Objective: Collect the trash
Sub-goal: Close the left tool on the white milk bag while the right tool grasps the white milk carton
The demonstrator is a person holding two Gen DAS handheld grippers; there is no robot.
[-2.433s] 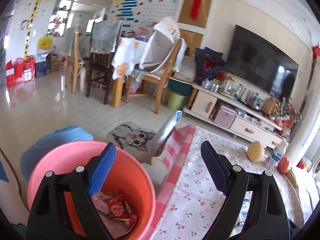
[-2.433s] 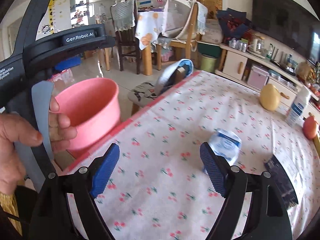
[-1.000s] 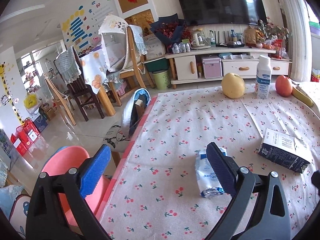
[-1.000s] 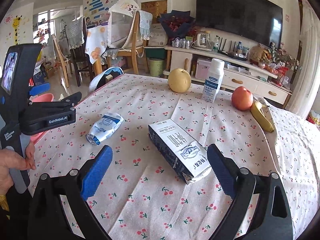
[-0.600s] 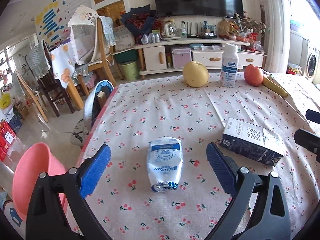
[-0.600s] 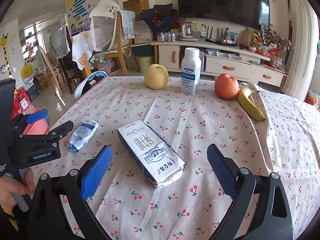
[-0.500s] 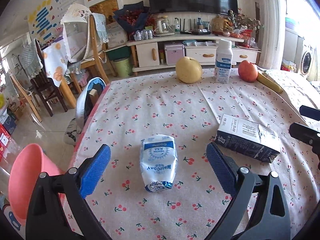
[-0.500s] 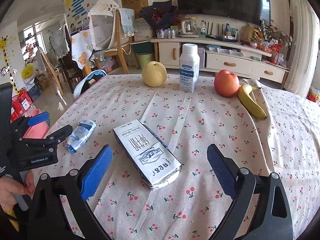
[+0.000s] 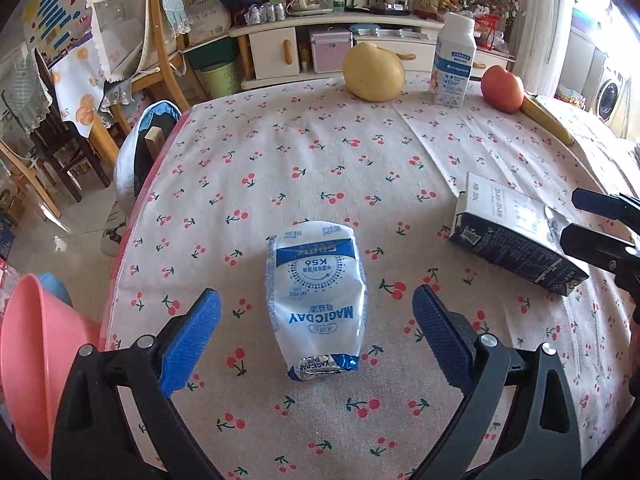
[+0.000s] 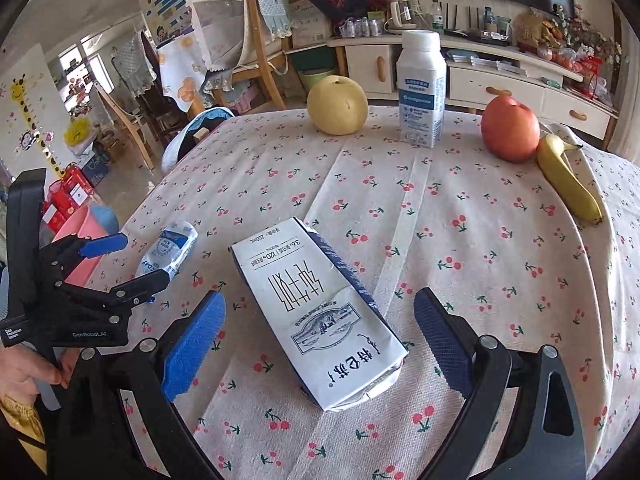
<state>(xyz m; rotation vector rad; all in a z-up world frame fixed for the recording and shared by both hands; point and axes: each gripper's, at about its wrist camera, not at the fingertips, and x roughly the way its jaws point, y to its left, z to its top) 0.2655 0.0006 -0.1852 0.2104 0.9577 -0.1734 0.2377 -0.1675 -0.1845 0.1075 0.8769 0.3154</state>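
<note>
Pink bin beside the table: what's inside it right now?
Can't tell. Only the pink bin's rim and a strip of bare inner wall show in the left wrist view; the left gripper and frame edge hide its bottom.

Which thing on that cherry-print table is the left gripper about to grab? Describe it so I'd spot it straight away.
Start at the cherry-print tablecloth and go to its edge nearest the pink bucket. Lying flat there, ahead of the open left gripper, is a milk pouch. Unlike the stiff rectangular carton beside it, it is a soft, crumpled white-and-blue plastic bag.
</note>
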